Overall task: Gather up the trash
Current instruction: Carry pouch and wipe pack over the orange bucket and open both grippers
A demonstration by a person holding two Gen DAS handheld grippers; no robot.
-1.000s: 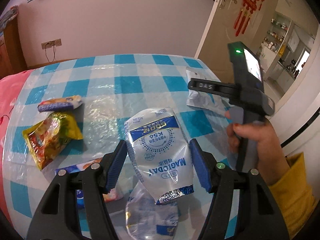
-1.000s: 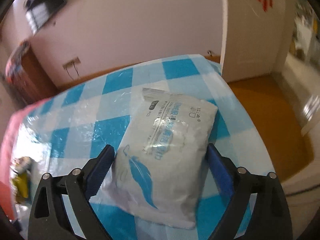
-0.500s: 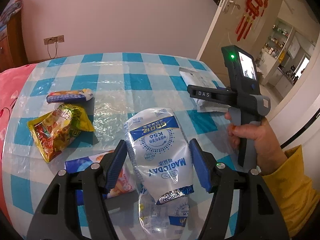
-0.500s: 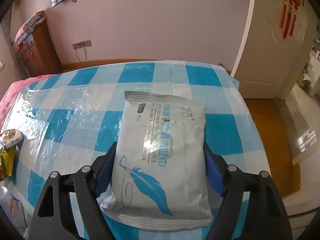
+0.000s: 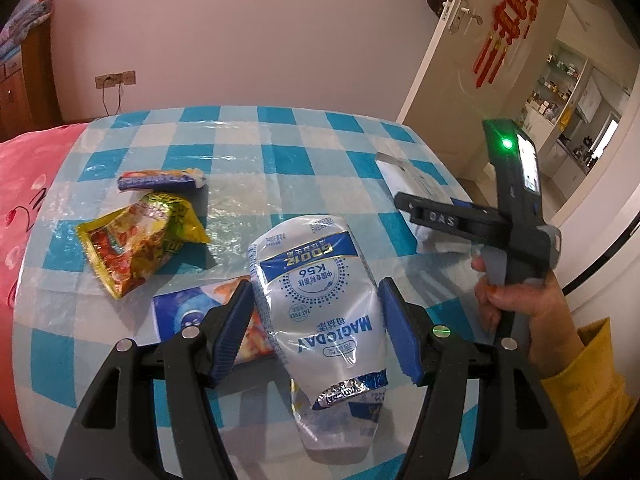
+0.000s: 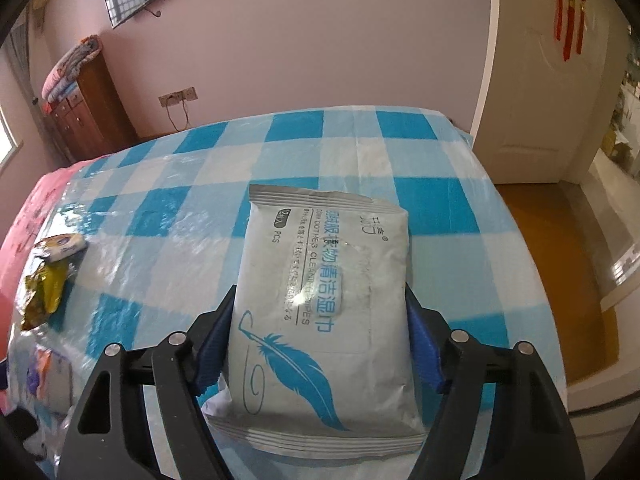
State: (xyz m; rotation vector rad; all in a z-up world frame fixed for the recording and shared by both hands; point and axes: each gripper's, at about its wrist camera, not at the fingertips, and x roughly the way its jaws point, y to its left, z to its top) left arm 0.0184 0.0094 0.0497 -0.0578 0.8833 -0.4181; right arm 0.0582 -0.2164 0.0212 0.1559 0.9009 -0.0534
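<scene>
Since a second ago both of my tools have pulled up and back a little, so more of the checked cloth shows, and the wipes pack now sits squarely between the right fingers instead of skewed. Nearest me, my left hand-held gripper (image 5: 316,330) is clamped on the white-and-blue Magicday pouch (image 5: 320,300), its blue pads pressing both sides while the torn silver end points back toward me; a second clear pouch (image 5: 340,428) lies on the worktop (image 5: 280,160) right under it. Just left of that, partly behind my left finger, lies a blue snack packet (image 5: 192,308). My right hand-held gripper (image 6: 320,330) is closed on the grey wet-wipes pack (image 6: 324,288) (the one with the blue feather), held flat with its printed end away from me. In the left view I can see my own right hand (image 5: 528,312) on the handle, the pack (image 5: 416,176) poking out beyond it over the right edge of the worktop. Farther out on the left side rest a crumpled yellow-and-red wrapper (image 5: 140,240) and, just beyond and touching it, a small blue-and-orange bar wrapper (image 5: 160,180). Past the worktop's far edge are the plain wall and an open door (image 5: 460,60).
</scene>
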